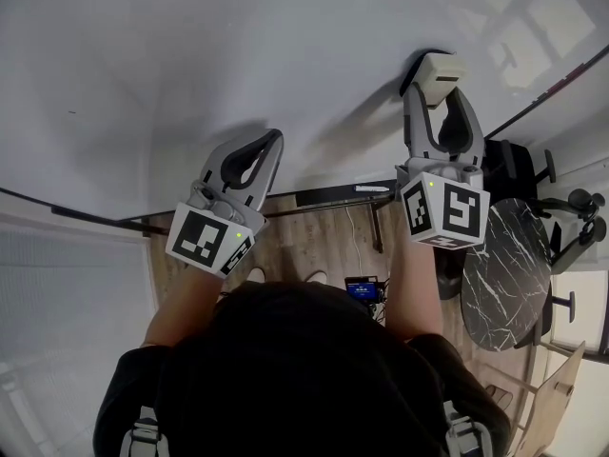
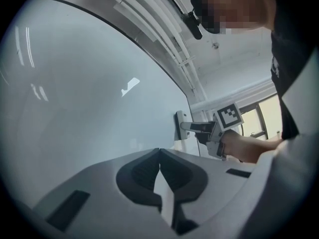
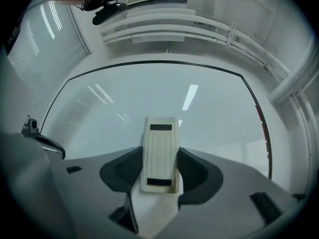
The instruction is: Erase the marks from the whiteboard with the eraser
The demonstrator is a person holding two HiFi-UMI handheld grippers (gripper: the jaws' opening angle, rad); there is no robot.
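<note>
The whiteboard (image 1: pixel 190 55) fills the upper part of the head view and looks almost blank; only a tiny dark speck (image 1: pixel 71 112) shows at its left. My right gripper (image 1: pixel 439 91) is shut on the cream eraser (image 1: pixel 441 69), whose face lies against the board at the upper right. In the right gripper view the ribbed eraser (image 3: pixel 160 138) sits between the jaws of the right gripper (image 3: pixel 160 154), with the whiteboard (image 3: pixel 149 93) ahead. My left gripper (image 1: pixel 276 138) is shut on nothing, close to the board. In the left gripper view the left gripper (image 2: pixel 159 151) has its jaws together, and the eraser (image 2: pixel 180 126) shows beyond.
A black ledge (image 1: pixel 328 196) runs under the board. Below lie a wooden floor, a small device with a blue screen (image 1: pixel 364 288), a round marble-top table (image 1: pixel 504 265) and black chairs (image 1: pixel 566 212) at the right. A thin red streak (image 3: pixel 258 114) sits by the board's right frame.
</note>
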